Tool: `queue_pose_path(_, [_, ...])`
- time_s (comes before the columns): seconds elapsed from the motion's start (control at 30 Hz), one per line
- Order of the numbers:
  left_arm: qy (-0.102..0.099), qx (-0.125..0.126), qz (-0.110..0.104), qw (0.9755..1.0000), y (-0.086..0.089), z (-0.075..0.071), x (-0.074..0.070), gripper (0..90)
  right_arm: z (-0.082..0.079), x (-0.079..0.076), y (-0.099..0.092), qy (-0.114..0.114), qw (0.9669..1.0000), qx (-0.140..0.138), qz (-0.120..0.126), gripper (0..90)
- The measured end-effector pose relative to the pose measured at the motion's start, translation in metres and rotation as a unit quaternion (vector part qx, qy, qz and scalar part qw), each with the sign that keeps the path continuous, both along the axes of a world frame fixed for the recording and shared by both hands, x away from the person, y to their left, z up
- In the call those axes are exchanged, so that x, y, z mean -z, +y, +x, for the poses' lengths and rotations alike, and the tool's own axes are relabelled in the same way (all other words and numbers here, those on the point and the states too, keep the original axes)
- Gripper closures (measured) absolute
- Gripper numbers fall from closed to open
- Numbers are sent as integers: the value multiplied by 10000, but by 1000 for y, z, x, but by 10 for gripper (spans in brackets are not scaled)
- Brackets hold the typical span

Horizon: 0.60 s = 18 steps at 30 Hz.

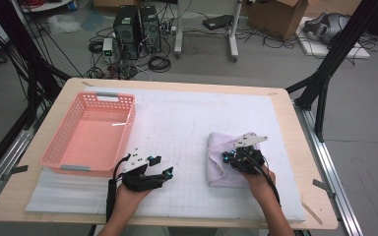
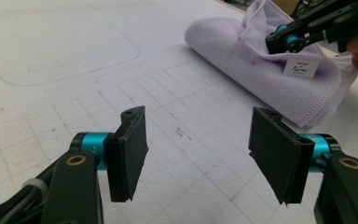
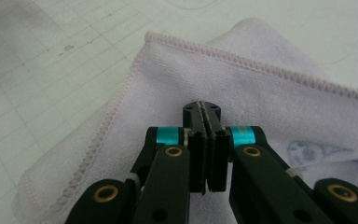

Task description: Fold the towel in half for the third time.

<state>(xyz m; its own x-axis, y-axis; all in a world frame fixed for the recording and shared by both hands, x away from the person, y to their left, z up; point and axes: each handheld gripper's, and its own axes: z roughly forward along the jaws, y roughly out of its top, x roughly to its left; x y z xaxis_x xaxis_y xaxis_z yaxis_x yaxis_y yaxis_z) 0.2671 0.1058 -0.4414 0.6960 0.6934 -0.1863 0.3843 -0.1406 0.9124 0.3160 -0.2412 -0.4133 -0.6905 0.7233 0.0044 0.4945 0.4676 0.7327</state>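
Pale wooden table [image 1: 295,147] under a white gridded mat [image 1: 187,147], faint pencil outlines drawn on the sheet, a few dark specks among the squares. At the near edge, two forearms entering from below, one gripper in each hand. Left gripper [image 1: 158,172] resting low over the bare mat just right of the near corner of the pink basket [image 1: 91,130], pointing right and slightly away, jaws spread wide with nothing between them, only grid lines visible through the gap in the left gripper view [image 2: 198,154]. Right gripper [image 1: 231,158] angled down onto the folded lilac towel [image 1: 221,162], hand wrapped round the body, cable trailing back along the wrist. In the right gripper view, jaws pressed flat together [image 3: 207,112], a thin sliver of pale fabric edge pinched between the pads, stitched hem of the towel [image 3: 242,93] running across just beyond. Towel lying right of centre on the mat, well apart from the basket, small white label [image 2: 300,69] showing on its near fold. Pink basket at the left of the mat, slotted walls, grey tape on the rims. Farther off, grey floor [image 1: 275,64] with tangled cables, two black computer towers [image 1: 138,29], white stand legs, cardboard boxes [image 1: 275,17], black frame struts at both sides.
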Motion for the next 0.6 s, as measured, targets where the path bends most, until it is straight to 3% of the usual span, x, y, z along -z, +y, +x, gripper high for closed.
queue_pose_path(0.03, [-4, 4, 2, 10000, 0, 0, 0, 373, -1, -1, -1, -62, 10000, 11, 0, 844])
queue_pose_path(0.07, [-3, 2, -9, 10000, 0, 0, 0, 373, 0, -2, -1, -141, 9999, 78, -20, 670])
queue_pose_path(0.13, [-4, 16, 5, 10000, -1, 0, 0, 373, 3, 0, 1, -74, 9999, 104, -2, 623])
queue_pose_path(0.17, [-11, 21, 8, 10000, -1, 0, 0, 372, 5, 2, 4, -113, 9997, 101, -183, 618])
queue_pose_path(0.2, [-13, 24, 9, 10000, -1, 0, 0, 373, 7, 5, 6, -69, 9994, 112, -312, 632])
queue_pose_path(0.33, [6, 20, 6, 10000, 0, 0, 0, 372, 9, 8, 8, -41, 9995, -24, -327, 854])
queue_pose_path(0.43, [-3, 19, 10, 10000, 1, 1, 0, 372, 8, 7, 5, -54, 9997, -31, -231, 877])
queue_pose_path(0.6, [-4, -3, -10, 10000, 2, 1, 0, 372, 1, 4, -14, -97, 9997, 54, 239, 878])
